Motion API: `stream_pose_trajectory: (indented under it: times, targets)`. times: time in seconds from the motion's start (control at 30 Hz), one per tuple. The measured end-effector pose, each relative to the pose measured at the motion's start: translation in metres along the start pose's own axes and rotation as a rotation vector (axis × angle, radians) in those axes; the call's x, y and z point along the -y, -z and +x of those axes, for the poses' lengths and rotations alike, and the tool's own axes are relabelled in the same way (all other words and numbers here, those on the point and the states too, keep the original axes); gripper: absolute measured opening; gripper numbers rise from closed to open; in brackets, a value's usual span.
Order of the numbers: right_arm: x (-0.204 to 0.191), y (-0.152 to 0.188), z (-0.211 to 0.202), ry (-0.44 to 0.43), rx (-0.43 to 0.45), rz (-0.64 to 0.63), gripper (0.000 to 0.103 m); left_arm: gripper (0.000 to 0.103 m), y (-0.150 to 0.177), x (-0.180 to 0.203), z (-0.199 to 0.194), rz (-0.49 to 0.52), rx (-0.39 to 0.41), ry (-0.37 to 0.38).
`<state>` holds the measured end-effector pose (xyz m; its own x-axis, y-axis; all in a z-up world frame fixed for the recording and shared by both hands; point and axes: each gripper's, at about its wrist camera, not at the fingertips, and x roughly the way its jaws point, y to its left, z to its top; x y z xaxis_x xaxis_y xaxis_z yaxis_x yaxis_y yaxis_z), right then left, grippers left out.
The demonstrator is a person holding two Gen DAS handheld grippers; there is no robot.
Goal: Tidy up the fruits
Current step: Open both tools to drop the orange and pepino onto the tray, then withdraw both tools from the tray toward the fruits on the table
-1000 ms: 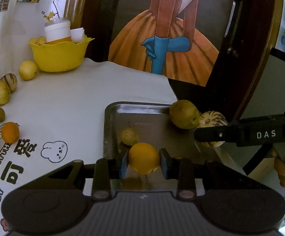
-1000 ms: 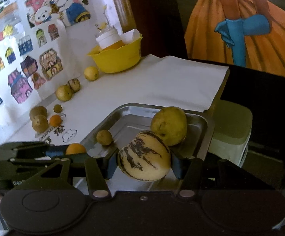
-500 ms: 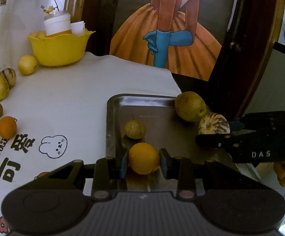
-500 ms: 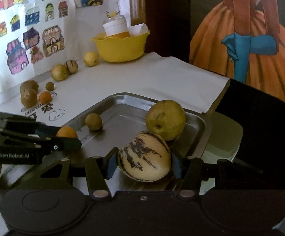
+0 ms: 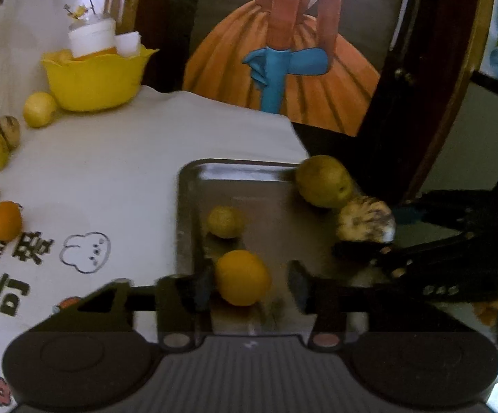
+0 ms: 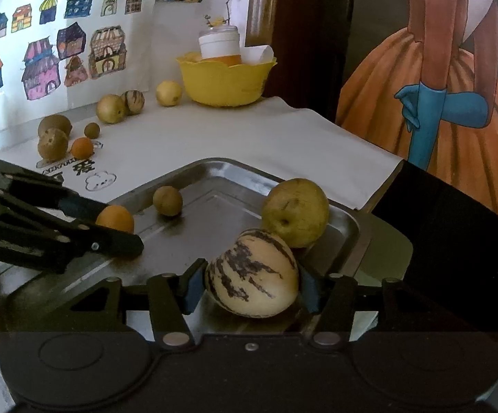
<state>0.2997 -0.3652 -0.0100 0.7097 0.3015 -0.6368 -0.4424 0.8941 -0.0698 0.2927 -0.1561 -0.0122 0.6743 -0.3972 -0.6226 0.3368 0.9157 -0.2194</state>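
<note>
A metal tray lies on the white cloth. My left gripper is opening around an orange that rests on the tray floor, with a clear gap at the right finger. My right gripper is opening too. A striped cream melon sits on the tray between its blue pads, which stand just off its sides. A yellow-green pear-like fruit touches the melon behind. A small brownish fruit lies near the tray's far left. The left gripper's fingers flank the orange.
A yellow bowl holding a white-lidded jar stands at the back by the wall. Several loose fruits, among them a small orange, line the cloth's left side. The tray's right end overhangs the table edge beside a dark wooden frame.
The left jaws have parted from the orange, leaving it on the tray. The right gripper rolled, sank a little with the melon, and its pads eased off.
</note>
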Motion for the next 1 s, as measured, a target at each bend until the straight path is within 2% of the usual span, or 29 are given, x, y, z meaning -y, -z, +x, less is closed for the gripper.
stream_pose_trajectory:
  times: [0.07,0.13,0.3,0.4,0.47,0.63,0.8,1.0]
  targets:
    - [-0.001,0.002,-0.002,0.000,-0.001,-0.013,0.064,0.072,-0.002,0.002,-0.005,-0.006,0.013,0.004]
    - [-0.002,0.005,-0.006,0.006,-0.001,-0.019,0.064,0.078,-0.003,0.004,-0.010,0.007,0.026,-0.002]
    - [-0.002,0.012,-0.018,0.000,0.006,0.011,0.071,0.086,-0.006,0.000,-0.027,-0.009,0.053,-0.013]
    - [-0.007,0.014,-0.027,-0.005,0.016,0.024,0.079,0.096,-0.006,-0.003,-0.039,-0.033,0.066,-0.021]
    - [-0.010,0.014,-0.036,-0.008,0.025,0.039,0.089,0.101,-0.004,-0.004,-0.049,-0.042,0.086,-0.041]
    - [-0.024,0.017,-0.060,0.009,0.037,0.079,0.101,0.103,0.004,-0.001,-0.075,-0.022,0.135,-0.120]
    - [-0.042,0.025,-0.084,0.022,0.029,0.144,0.102,0.103,0.018,0.002,-0.100,-0.021,0.160,-0.142]
    - [-0.071,0.036,-0.105,0.042,-0.062,0.208,0.102,0.103,0.039,0.003,-0.124,-0.016,0.136,-0.159]
